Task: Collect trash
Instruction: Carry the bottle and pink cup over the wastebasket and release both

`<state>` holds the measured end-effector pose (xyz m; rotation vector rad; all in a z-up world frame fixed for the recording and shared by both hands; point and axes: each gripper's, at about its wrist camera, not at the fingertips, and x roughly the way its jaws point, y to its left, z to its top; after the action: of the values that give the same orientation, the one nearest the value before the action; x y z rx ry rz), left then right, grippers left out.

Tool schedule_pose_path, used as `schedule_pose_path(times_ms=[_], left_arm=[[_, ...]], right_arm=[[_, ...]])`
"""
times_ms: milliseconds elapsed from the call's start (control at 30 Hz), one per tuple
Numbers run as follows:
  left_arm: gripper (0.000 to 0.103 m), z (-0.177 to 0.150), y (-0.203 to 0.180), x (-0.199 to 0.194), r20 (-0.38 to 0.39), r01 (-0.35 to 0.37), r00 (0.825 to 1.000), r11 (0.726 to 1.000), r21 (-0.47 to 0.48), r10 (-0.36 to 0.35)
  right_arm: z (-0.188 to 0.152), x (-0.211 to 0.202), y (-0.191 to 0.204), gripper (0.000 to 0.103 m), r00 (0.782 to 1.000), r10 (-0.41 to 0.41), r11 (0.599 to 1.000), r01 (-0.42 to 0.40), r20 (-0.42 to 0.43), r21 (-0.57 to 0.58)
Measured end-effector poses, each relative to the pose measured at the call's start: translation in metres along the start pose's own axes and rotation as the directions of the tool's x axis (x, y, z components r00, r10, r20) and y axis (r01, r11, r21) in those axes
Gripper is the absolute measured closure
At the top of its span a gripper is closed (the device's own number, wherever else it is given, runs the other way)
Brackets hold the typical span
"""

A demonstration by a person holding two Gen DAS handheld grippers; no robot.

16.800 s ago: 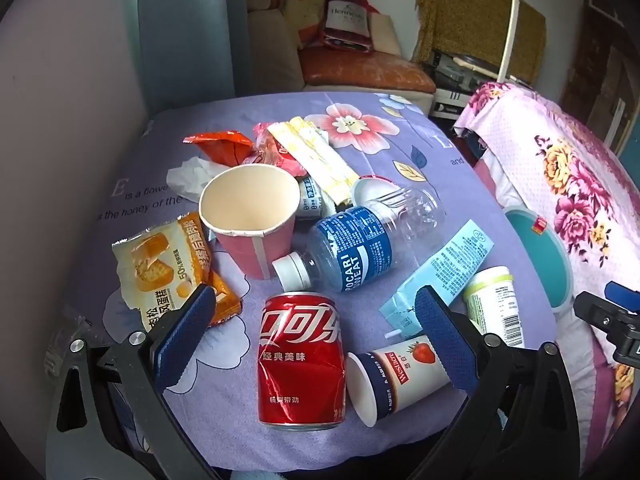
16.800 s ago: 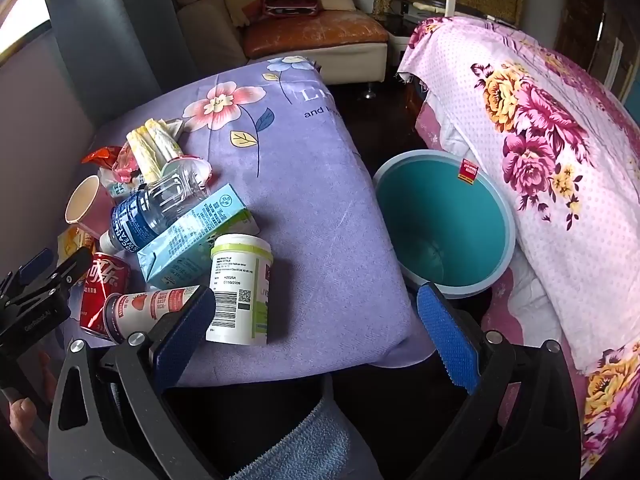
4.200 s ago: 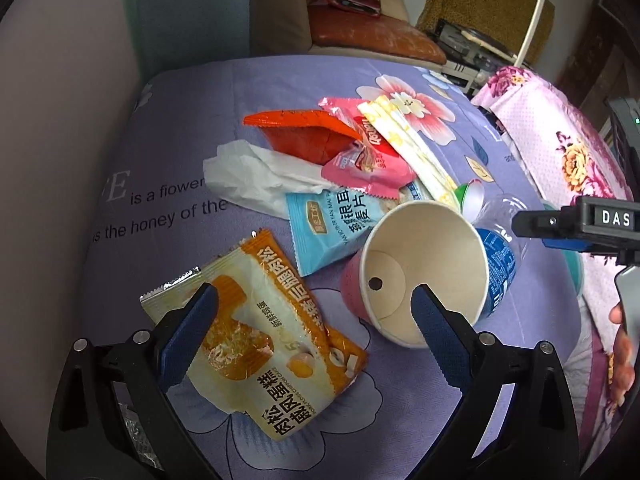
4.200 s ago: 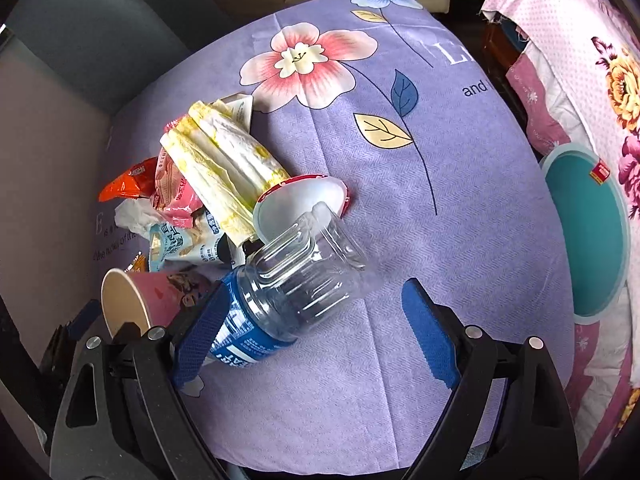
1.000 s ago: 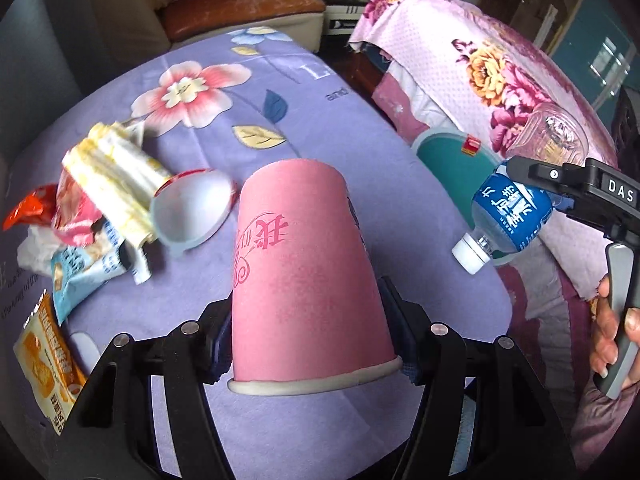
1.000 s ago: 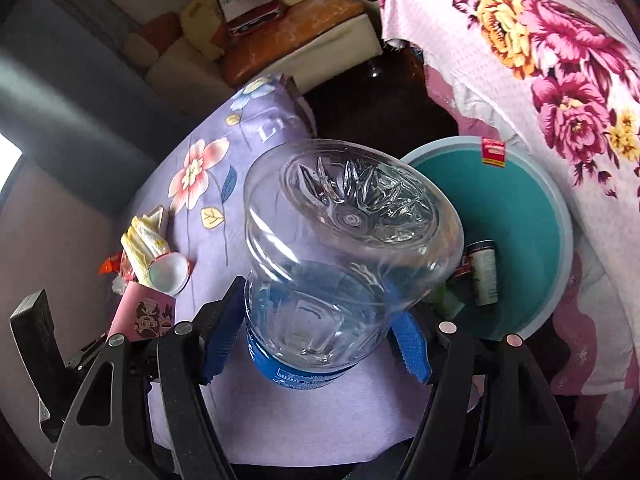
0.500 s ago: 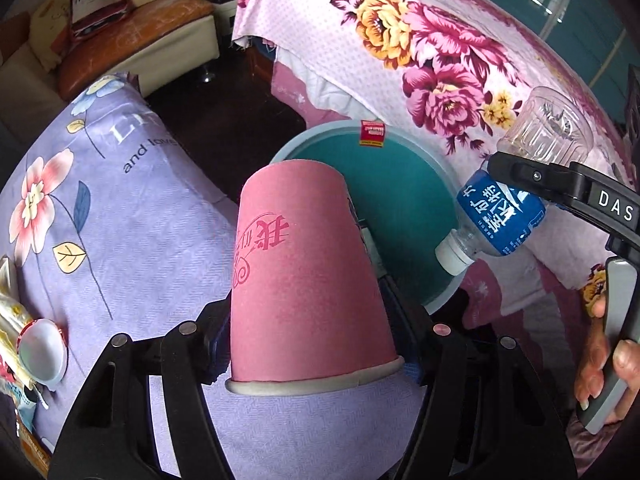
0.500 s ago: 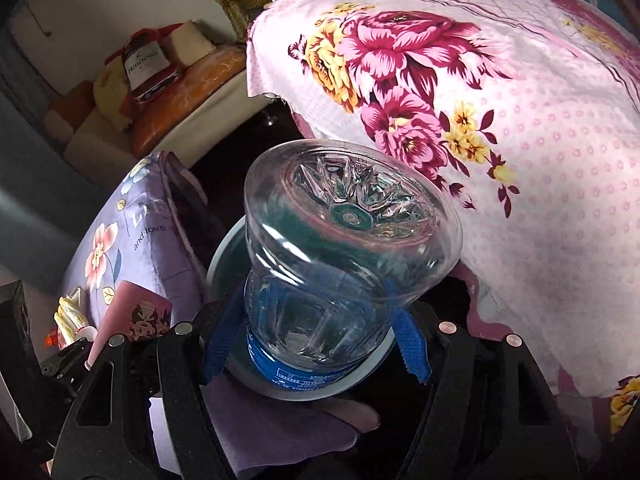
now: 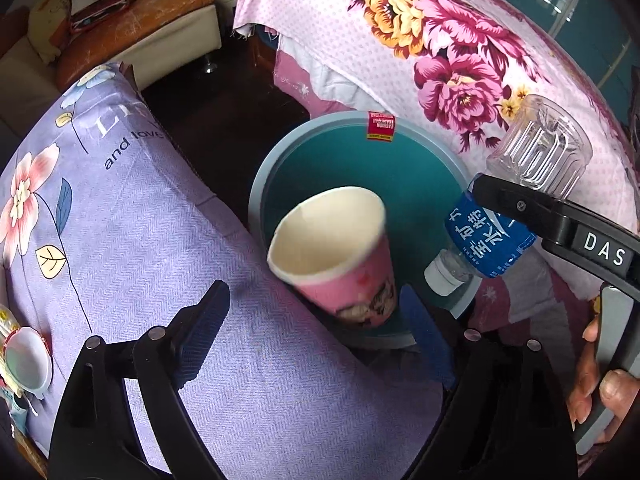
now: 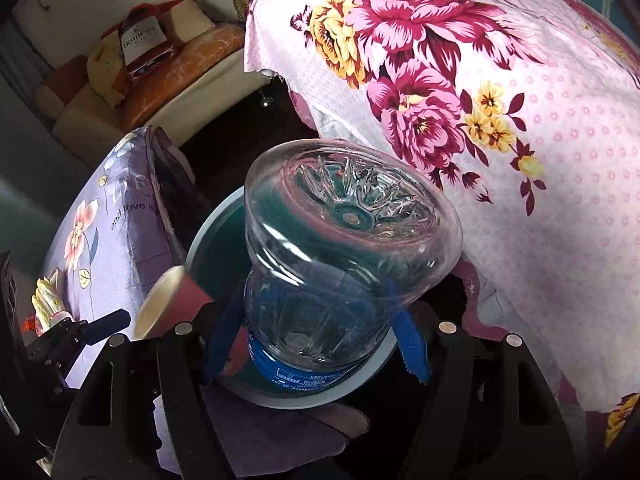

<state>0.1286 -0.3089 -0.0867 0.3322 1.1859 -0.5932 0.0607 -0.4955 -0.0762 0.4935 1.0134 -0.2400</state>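
My left gripper (image 9: 320, 320) is open. The pink paper cup (image 9: 340, 252) is loose and tilted, mouth towards me, over the near rim of the teal trash bin (image 9: 400, 168). The cup also shows in the right wrist view (image 10: 168, 304). My right gripper (image 10: 316, 344) is shut on the clear plastic bottle (image 10: 344, 264) with a blue label. It holds the bottle cap-down over the bin (image 10: 216, 232). The bottle (image 9: 520, 200) also shows in the left wrist view at the bin's right rim.
The purple flowered tablecloth (image 9: 140, 260) lies to the left of the bin. A white lid (image 9: 24, 360) and wrappers (image 10: 48, 300) lie at its far left. A pink flowered cover (image 9: 440, 40) rises behind the bin. A sofa (image 9: 120, 20) stands beyond.
My left gripper has opened and let go of the pink cup, which tips over the bin. The right gripper has lowered the bottle closer over the bin.
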Motion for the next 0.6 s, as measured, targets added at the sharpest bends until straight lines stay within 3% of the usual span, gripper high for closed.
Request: schedule_pose_path(times_ms=[433,500,600], left_arm=[[0.011,-0.023,0.035,-0.014,0.002,0.040,0.999,0.995,-0.089,-0.040],[0.011,-0.028,0.040,-0.018,0.005,0.047,0.999,0.994,-0.101,-0.047],[0.010,-0.036,0.047,-0.025,0.014,0.051,0.999,0.992,-0.114,-0.050]], right_arm=[[-0.015,0.025,0.020,0.036,0.993,-0.049,0.998,0.044,-0.110,-0.051],[-0.015,0.024,0.024,0.030,0.992,-0.051,0.998,0.045,-0.114,-0.053],[-0.017,0.019,0.031,0.029,0.993,-0.056,0.997,0.050,-0.108,-0.059]])
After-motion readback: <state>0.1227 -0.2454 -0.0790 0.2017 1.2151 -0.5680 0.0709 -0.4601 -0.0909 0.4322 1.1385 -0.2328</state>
